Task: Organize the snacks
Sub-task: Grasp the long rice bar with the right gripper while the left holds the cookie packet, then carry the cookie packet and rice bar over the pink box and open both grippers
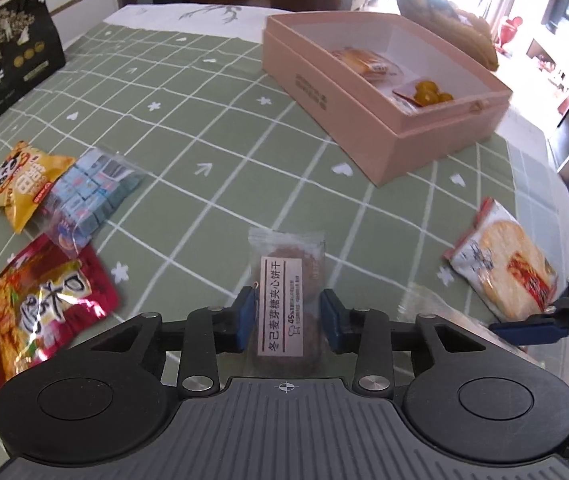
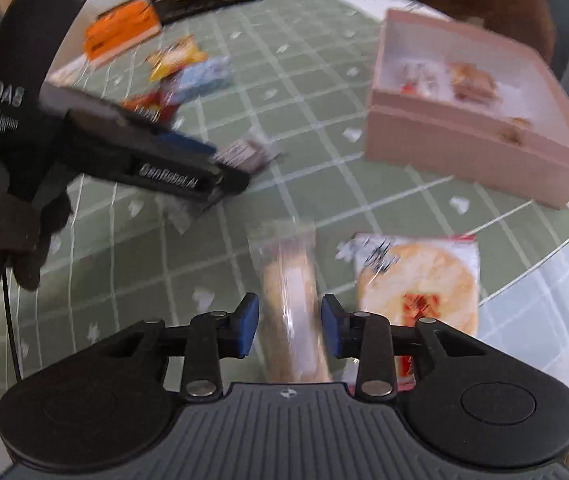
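On the checked cloth (image 1: 188,92): three loose snack packets (image 1: 44,200), one pink box (image 1: 384,128).

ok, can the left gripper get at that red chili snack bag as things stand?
Probably not yet: the left gripper has its jaws around a biscuit packet. The red bag itself lies uncovered beside it.

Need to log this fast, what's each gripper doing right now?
Left gripper: around the biscuit pack; grip cannot be told.
Right gripper: around a clear-wrapped snack; grip cannot be told.

Open cloth (image 1: 212,128) before pink box (image 1: 368,120)
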### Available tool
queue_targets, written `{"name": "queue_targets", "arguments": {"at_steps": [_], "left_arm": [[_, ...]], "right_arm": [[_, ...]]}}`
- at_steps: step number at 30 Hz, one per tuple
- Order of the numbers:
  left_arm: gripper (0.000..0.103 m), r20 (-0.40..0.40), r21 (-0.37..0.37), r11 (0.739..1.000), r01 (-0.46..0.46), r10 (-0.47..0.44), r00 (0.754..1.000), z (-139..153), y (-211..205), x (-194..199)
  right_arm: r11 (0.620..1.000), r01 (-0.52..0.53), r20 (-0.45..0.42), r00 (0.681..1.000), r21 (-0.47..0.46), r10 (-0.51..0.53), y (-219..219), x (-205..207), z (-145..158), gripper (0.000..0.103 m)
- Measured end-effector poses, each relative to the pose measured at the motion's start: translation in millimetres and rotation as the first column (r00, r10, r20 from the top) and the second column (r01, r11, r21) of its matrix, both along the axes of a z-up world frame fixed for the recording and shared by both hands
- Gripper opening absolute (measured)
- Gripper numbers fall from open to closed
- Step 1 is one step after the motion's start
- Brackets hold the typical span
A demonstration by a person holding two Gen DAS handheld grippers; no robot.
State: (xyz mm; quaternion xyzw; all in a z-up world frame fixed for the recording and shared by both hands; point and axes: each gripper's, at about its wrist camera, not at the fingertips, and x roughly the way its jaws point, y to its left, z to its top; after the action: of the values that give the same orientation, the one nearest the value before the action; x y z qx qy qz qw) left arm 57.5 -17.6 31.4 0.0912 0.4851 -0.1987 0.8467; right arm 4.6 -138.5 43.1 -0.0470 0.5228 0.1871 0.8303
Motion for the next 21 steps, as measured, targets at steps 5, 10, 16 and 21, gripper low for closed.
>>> {"name": "queue_targets", "arguments": {"at_steps": [5, 10, 16, 21], "left_arm": [[0.039, 0.029, -0.067, 0.998, 0.001, 0.001, 1.0, 29, -10, -15], [0.039, 0.184, -0.212, 0.976, 0.044, -0.004, 0.983, 107, -27, 2], [0.04, 0.319, -0.373, 0.924, 0.083, 0.044, 0.947, 186, -47, 51], [0.04, 0.194, -0.427, 0.903, 0.048, 0.04, 0.98, 145, -73, 99]], "right_arm": [[1.0, 0.003, -0.045, 0.999, 0.018, -0.002, -6, -6, 4, 0.028], [0.986, 0.081, 0.051, 0.995, 0.143, -0.089, -47, 5, 81, 0.028], [0.984, 0.12, 0.323, 0.933, 0.129, -0.156, -89, 50, 197, 0.028], [0.977, 0.19, 0.352, 0.912, 0.095, -0.212, -111, 112, 207, 0.028]]}}
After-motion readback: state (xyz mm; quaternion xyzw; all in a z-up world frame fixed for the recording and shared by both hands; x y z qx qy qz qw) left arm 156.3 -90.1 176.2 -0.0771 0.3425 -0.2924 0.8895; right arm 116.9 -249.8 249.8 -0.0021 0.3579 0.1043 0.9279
